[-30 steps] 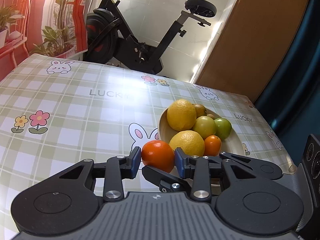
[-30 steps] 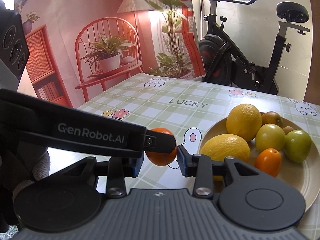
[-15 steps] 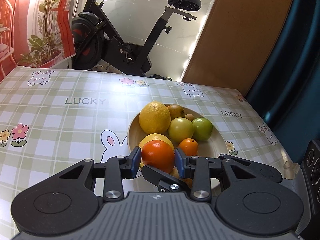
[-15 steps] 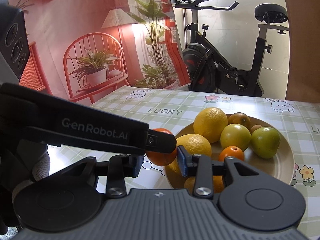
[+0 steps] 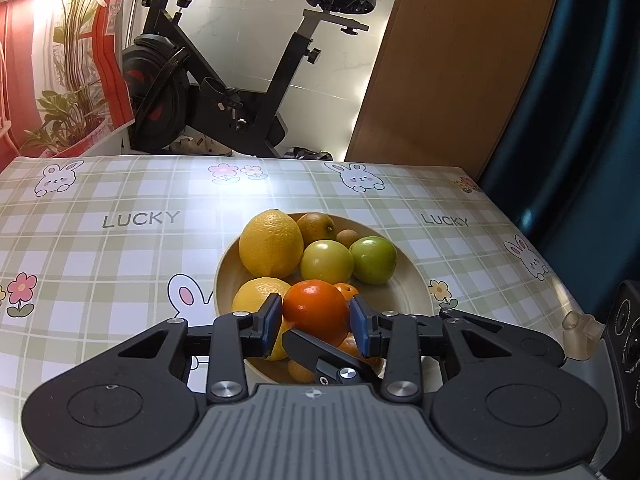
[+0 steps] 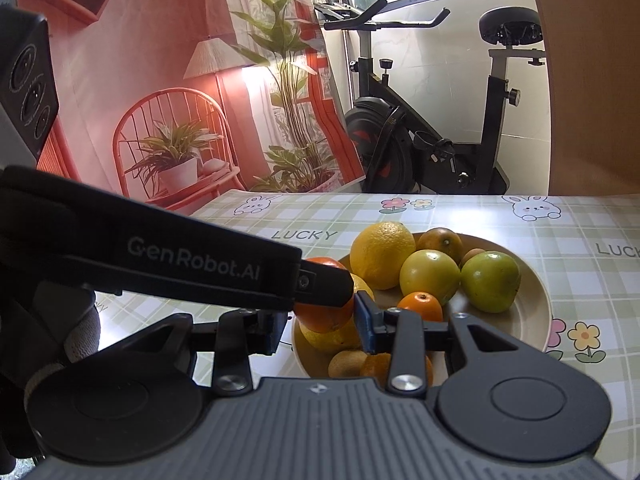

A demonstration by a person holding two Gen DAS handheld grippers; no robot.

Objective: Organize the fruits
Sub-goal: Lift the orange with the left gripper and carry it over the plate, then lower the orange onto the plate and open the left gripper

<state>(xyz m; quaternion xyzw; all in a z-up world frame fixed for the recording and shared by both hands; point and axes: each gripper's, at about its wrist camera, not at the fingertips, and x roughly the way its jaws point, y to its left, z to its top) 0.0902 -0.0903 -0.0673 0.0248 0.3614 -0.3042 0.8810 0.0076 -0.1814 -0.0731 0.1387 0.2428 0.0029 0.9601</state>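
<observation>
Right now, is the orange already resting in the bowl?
No, the orange is clamped in the left gripper, held above the bowl.

The word "LUCKY" was printed in grey capitals on the checked tablecloth (image 5: 120, 248) of the table. The left wrist view showed it twice, once left of the plate (image 5: 404, 300) and once to its right. The right wrist view showed it once in full and once cut off as "LUC" at the frame's edge. The left gripper (image 6: 324, 308) bore "GenRobot.AI" in pale letters along its black side.
</observation>
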